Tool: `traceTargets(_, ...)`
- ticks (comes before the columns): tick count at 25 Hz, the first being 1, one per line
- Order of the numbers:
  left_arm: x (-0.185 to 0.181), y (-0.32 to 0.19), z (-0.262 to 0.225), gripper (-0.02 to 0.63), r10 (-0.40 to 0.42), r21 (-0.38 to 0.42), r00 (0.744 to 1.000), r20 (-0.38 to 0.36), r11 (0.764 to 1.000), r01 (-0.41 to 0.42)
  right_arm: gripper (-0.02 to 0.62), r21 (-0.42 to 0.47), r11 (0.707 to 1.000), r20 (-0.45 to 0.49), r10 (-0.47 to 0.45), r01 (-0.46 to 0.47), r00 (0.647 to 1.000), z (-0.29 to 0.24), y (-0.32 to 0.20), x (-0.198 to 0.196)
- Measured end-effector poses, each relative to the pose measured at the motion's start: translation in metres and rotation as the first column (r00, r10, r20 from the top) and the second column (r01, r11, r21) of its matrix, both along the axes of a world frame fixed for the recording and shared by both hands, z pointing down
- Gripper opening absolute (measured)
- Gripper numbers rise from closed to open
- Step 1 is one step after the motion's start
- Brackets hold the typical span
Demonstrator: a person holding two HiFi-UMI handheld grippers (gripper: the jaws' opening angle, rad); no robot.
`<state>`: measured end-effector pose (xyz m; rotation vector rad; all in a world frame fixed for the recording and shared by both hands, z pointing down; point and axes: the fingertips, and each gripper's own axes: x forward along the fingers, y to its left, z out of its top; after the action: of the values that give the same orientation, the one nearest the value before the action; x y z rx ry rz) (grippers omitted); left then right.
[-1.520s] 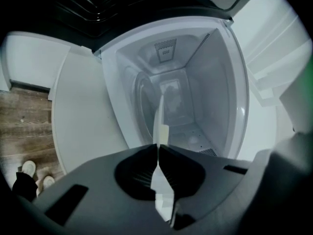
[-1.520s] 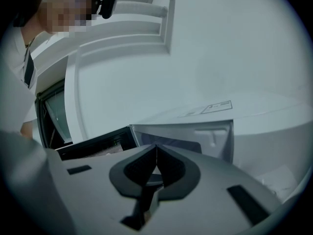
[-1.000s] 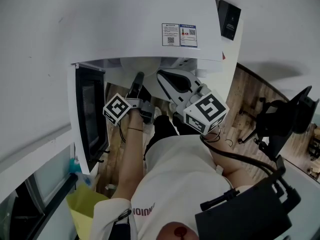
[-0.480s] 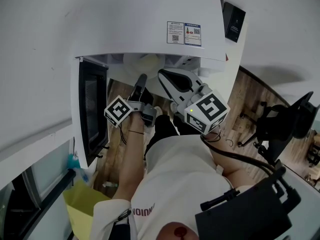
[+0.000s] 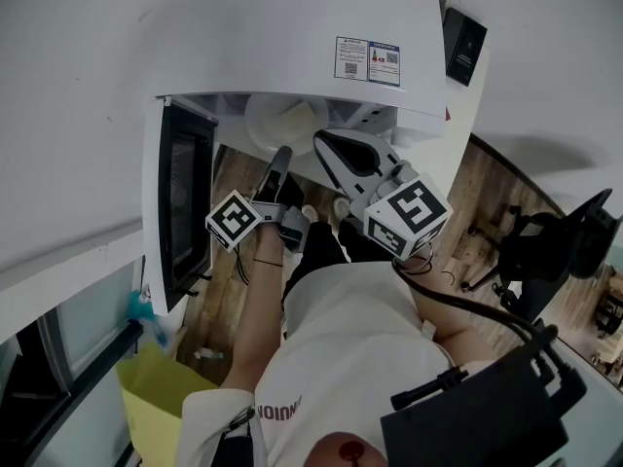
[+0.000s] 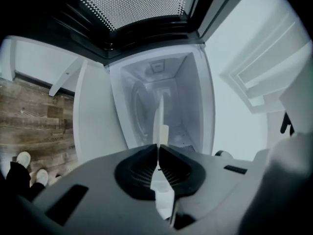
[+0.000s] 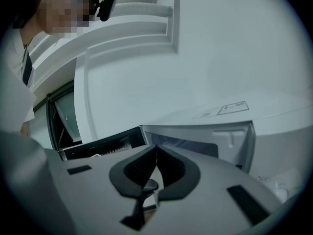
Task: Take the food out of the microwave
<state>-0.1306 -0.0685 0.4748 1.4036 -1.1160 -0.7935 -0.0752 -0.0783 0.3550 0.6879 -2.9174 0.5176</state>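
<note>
We see a microwave (image 5: 292, 37) with a smooth white casing that looks like painted metal. Its door (image 5: 183, 212) is dark glossy glass backed by perforated metal. The floor (image 5: 477, 188) is matt, grainy wood plank. The plate (image 5: 273, 120) looks smooth and white. The left gripper (image 6: 159, 146) is matt grey plastic, and its pads (image 6: 139, 169) are ribbed black.

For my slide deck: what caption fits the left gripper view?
The left gripper, shut on a white plate, before the open microwave.
</note>
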Motion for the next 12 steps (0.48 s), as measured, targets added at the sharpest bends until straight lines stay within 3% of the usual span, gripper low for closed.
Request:
traceTargets(4, 0.006, 0.004, -0.008, 0.024, -0.002, 0.021, 0.999, -0.045, 1.0, 0.003, 0.021, 0.007, 1.0, 0.001, -0.013, 0.013, 1.0, -0.001, 0.002, -0.001)
traceTargets(12, 0.002, 0.018, -0.006, 0.025, -0.002, -0.001, 1.0, 0.016, 1.0, 0.002, 0.021, 0.006, 1.0, 0.001, -0.016, 0.016, 1.0, 0.0, 0.004, 0.0)
